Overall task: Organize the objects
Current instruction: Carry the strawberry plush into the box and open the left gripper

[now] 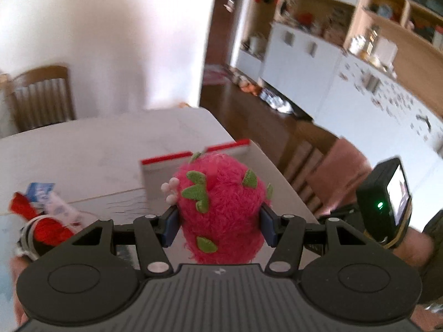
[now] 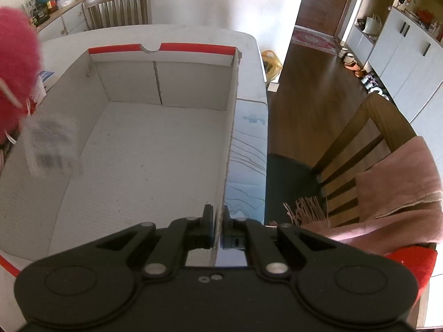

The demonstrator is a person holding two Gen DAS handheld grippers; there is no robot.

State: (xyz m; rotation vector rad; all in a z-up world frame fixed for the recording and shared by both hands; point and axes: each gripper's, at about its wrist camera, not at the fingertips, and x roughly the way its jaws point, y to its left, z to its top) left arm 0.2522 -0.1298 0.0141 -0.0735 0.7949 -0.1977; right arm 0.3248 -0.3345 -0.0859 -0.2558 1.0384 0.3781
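Observation:
A fluffy pink plush fruit point(image 1: 221, 210) with green leaf patches hangs above the table, pinched at both sides by my left gripper point(image 1: 218, 225). The same plush point(image 2: 15, 72) shows at the left edge of the right wrist view, with a white tag point(image 2: 51, 144) dangling over the box. The white cardboard box point(image 2: 144, 166) with red-trimmed rim is open and holds nothing on its floor. My right gripper point(image 2: 218, 229) is shut on the box's right wall point(image 2: 229, 144), near its front corner.
Red and white items and a blue-white packet point(image 1: 41, 191) lie on the white table point(image 1: 83, 155) at the left. A wooden chair point(image 2: 368, 149) draped with a pink scarf point(image 2: 398, 193) stands at the table's right. Another chair point(image 2: 116, 7) stands at the far side.

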